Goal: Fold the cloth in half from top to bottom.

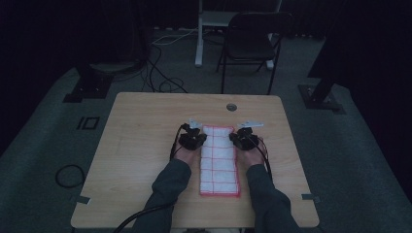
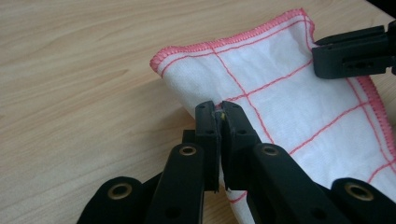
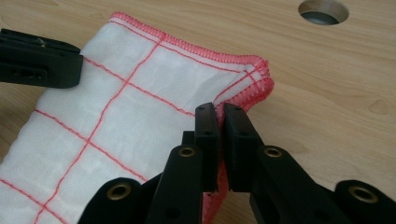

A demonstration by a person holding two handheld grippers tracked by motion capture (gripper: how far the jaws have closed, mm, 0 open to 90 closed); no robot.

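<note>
On bare table [image 1: 145, 145], both jaws pinching cloth [image 1: 219, 162] side edges, left gripper [image 1: 193, 140], right gripper [image 1: 244, 140].

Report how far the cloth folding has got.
Done: the cloth already lies as a long narrow strip on the table, and doubled edges at its far corner suggest an earlier fold. In hand: the left gripper and right gripper are each shut on a long edge near the far end. Left: probably bringing that end toward the person to halve the strip; no such fold has started.
</note>
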